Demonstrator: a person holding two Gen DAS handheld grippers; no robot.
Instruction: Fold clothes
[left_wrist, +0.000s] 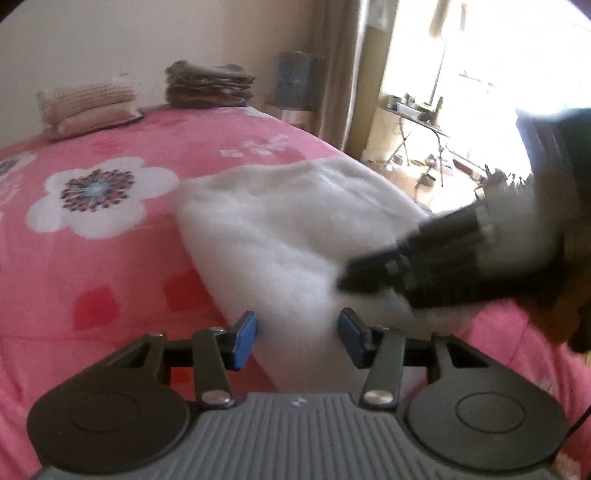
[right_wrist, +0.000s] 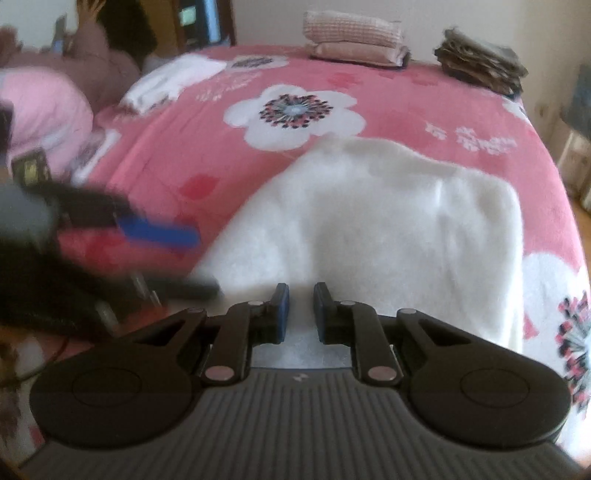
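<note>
White fleece garment (left_wrist: 291, 236), pink bedspread (left_wrist: 110, 266) — both grippers near

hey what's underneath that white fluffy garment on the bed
The white garment lies on the pink flowered bedspread, which shows all around it. Whatever is directly beneath its middle is covered, so nothing else can be confirmed there.

A home bedroom is shown: a bed (left_wrist: 110, 288) is covered by a pink flowered blanket (right_wrist: 295, 110), pillows (left_wrist: 86, 105) and folded bedding (left_wrist: 208, 85) are stacked by the wall, and a curtain (left_wrist: 341, 74) is hung beside a bright window (left_wrist: 480, 74).
</note>
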